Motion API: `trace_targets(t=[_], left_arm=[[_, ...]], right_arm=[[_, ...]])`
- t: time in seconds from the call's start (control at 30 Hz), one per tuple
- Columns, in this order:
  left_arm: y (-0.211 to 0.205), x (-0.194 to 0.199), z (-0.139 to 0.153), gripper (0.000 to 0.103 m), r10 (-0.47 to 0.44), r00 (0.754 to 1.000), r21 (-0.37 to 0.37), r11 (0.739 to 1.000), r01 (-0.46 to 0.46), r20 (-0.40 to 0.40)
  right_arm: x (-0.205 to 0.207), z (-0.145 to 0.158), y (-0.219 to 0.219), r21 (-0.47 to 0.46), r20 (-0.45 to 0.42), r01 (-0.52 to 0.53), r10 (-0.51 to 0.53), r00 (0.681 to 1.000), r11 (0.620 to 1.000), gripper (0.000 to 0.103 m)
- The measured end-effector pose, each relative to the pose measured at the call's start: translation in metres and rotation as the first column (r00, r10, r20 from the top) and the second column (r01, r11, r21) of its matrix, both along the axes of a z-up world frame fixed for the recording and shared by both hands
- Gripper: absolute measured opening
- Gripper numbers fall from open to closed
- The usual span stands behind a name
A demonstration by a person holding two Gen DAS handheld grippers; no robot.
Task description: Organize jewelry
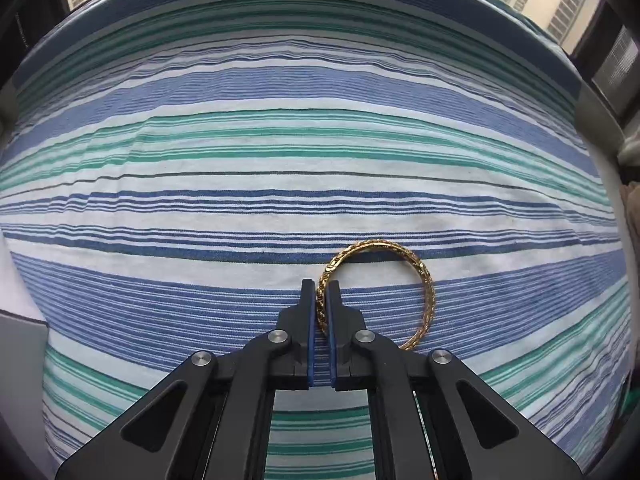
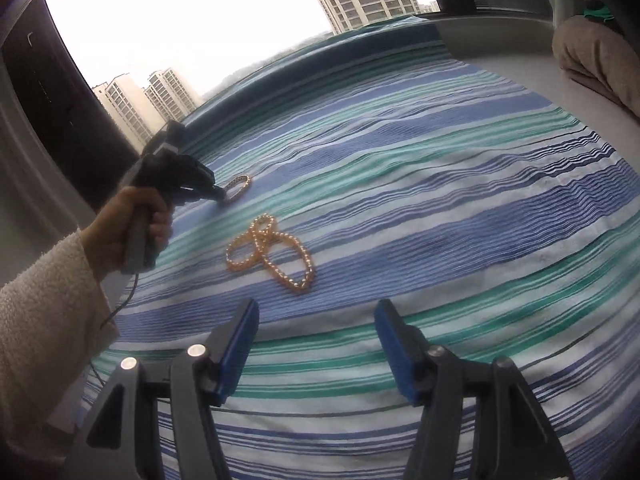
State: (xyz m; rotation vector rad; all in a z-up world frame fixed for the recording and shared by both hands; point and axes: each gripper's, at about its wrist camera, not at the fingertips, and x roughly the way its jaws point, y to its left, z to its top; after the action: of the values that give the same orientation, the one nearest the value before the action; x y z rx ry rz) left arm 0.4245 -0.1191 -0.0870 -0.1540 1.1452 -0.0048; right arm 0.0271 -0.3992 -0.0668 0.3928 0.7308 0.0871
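My left gripper (image 1: 321,286) is shut on the left rim of a gold patterned bangle (image 1: 424,280), which lies low over the striped cloth (image 1: 240,160). In the right wrist view the left gripper (image 2: 221,192) shows at the left, held in a hand, with the bangle (image 2: 240,184) at its tips. A gold bead necklace (image 2: 272,254) lies coiled on the cloth, just ahead of my right gripper (image 2: 316,312). My right gripper is open and empty, above the cloth.
The blue, green and white striped cloth (image 2: 440,200) covers the surface by a window. A beige bundle (image 2: 600,56) lies at the far right. A grey ledge (image 2: 500,40) runs along the cloth's far right edge.
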Motion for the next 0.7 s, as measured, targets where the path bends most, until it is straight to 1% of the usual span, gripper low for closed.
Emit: trace_targets(t=[0.07, 0.13, 0.2, 0.3, 0.37, 0.43, 0.5, 0.53, 0.57, 0.6, 0.63, 0.67, 0.7], left_arm=[[0.013, -0.015, 0.006, 0.003, 0.009, 1.0, -0.044, 0.999, -0.008, 0.009], [0.026, -0.032, 0.014, 0.002, 0.012, 1.0, -0.082, 0.997, -0.011, 0.019], [0.044, -0.054, 0.023, 0.003, 0.015, 0.999, -0.12, 0.993, -0.011, 0.034], [0.064, -0.091, 0.041, 0.002, 0.013, 0.998, -0.152, 0.988, -0.004, 0.055], [0.077, -0.118, 0.053, 0.002, 0.007, 0.998, -0.169, 0.986, 0.003, 0.061], [0.091, -0.142, 0.064, 0.002, 0.004, 0.998, -0.181, 0.983, 0.009, 0.068], [0.103, -0.164, 0.072, 0.002, 0.0, 0.997, -0.182, 0.983, 0.014, 0.073], [0.111, -0.175, 0.075, 0.002, -0.002, 0.997, -0.183, 0.983, 0.015, 0.073], [0.117, -0.186, 0.078, 0.002, -0.004, 0.997, -0.18, 0.984, 0.017, 0.071], [0.124, -0.195, 0.081, 0.002, -0.006, 0.997, -0.175, 0.984, 0.018, 0.071], [0.13, -0.202, 0.085, 0.002, -0.007, 0.997, -0.17, 0.985, 0.019, 0.071], [0.136, -0.211, 0.087, 0.002, -0.006, 0.997, -0.166, 0.986, 0.018, 0.072], [0.141, -0.219, 0.091, 0.002, -0.003, 0.997, -0.165, 0.986, 0.016, 0.076]], right_arm=[[0.008, 0.005, 0.004, -0.024, -0.02, -0.007, 0.007, 1.0, 1.0, 0.062], [0.022, 0.009, 0.012, -0.054, -0.049, -0.036, 0.034, 0.998, 0.998, 0.062], [0.042, 0.014, 0.025, -0.084, -0.085, -0.095, 0.088, 0.993, 0.992, 0.062], [0.083, 0.016, 0.045, -0.143, -0.109, -0.166, 0.151, 0.983, 0.976, 0.062], [0.118, 0.007, 0.058, -0.169, -0.149, -0.2, 0.175, 0.973, 0.965, 0.062], [0.15, -0.006, 0.067, -0.194, -0.185, -0.199, 0.163, 0.969, 0.961, 0.062], [0.171, -0.02, 0.079, -0.217, -0.226, -0.209, 0.159, 0.961, 0.953, 0.063], [0.175, -0.021, 0.086, -0.255, -0.205, -0.211, 0.16, 0.966, 0.944, 0.063], [0.178, -0.023, 0.096, -0.309, -0.202, -0.223, 0.166, 0.965, 0.924, 0.057], [0.179, -0.024, 0.103, -0.36, -0.208, -0.23, 0.163, 0.965, 0.904, 0.046], [0.178, -0.024, 0.109, -0.389, -0.211, -0.236, 0.164, 0.964, 0.89, 0.016], [0.177, -0.024, 0.111, -0.393, -0.222, -0.242, 0.164, 0.961, 0.887, 0.015], [0.175, -0.022, 0.112, -0.374, -0.225, -0.249, 0.173, 0.959, 0.893, 0.015]])
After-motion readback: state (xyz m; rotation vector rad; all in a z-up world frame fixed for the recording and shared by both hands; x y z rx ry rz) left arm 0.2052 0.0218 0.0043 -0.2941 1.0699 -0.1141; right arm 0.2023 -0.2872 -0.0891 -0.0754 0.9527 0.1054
